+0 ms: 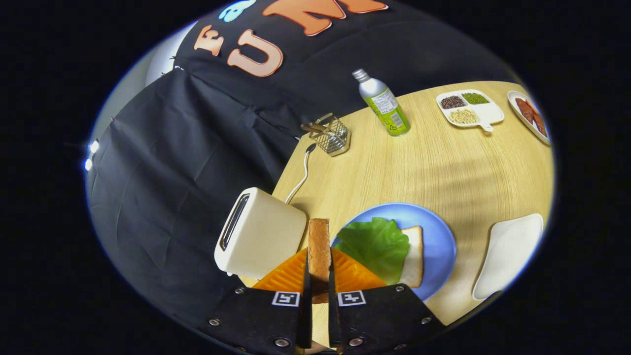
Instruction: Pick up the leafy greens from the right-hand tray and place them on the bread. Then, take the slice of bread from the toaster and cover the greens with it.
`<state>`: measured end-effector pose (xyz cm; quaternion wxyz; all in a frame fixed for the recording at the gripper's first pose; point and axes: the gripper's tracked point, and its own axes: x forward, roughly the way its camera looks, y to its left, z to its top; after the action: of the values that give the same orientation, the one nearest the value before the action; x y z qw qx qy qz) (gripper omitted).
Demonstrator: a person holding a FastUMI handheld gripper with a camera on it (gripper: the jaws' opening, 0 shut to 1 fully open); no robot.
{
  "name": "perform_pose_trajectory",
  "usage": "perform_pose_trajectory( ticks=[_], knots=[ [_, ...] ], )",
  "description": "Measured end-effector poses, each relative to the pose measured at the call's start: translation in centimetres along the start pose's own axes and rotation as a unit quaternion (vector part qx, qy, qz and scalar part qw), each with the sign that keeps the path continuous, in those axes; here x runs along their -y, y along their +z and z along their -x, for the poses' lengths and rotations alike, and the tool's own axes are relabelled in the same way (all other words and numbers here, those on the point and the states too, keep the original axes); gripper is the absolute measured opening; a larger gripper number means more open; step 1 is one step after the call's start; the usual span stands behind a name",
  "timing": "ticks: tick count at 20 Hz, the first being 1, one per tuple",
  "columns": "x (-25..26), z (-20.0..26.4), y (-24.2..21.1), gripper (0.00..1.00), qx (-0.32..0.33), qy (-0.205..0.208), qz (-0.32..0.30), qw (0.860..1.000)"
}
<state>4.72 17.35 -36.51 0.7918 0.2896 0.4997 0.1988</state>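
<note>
I have the gripper [319, 276] clamped on the toast slice [319, 251], both fingers pressing its faces so it stands edge-on between them. The lettuce leaf [373, 244] already lies on the bread [415, 256] on the blue plate [438, 231], just ahead and right. The toaster [259, 234] (slot empty) sits ahead left.

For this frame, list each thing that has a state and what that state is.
gripper: fingers shut on bread slice
bread slice: held on edge, out of toaster
toaster: slot empty
leafy greens: lying on bread on blue plate, uncovered
bottle: capped, standing
white tray: empty
</note>
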Motion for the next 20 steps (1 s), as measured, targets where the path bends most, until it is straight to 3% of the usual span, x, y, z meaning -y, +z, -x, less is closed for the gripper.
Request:
perform_pose_trajectory(
  ticks=[15, 16, 20],
  knots=[
    [6.6, -1.2, -2.3, 0.14, -0.007, -0.035, -0.002, 0.999],
    [6.9, -1.2, -2.1, 0.15, -0.004, -0.042, 0.004, 0.999],
    [8.6, -1.2, -2.1, 0.4, 0.006, -0.085, 0.048, 0.995]
  ],
)
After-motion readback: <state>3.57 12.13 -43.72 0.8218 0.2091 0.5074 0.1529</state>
